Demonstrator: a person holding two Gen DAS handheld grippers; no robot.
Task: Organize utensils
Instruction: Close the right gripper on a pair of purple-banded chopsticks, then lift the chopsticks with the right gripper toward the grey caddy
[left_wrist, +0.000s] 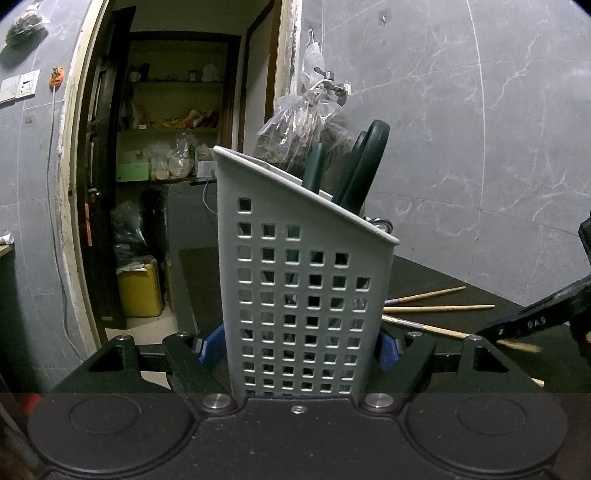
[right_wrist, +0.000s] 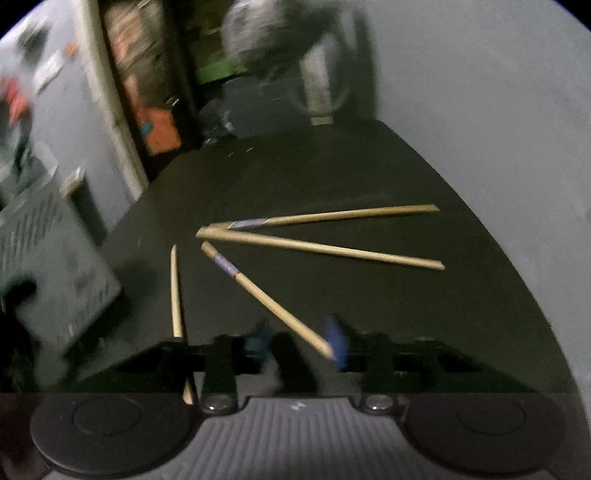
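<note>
My left gripper is shut on a grey perforated utensil holder, its blue pads pressed on both sides. Dark green handles stick out of the holder's top. Several wooden chopsticks lie fanned on the black tabletop, two of them with purple bands. My right gripper hovers low over the near tip of one banded chopstick. That tip sits between the blue pads, close to the right pad, with a gap on its left. The picture is blurred. The holder stands to the left.
A plain chopstick runs under the right gripper's left side. A grey marbled wall backs the table. A plastic bag hangs from a wall tap. Left of it a doorway opens onto shelves and a yellow container.
</note>
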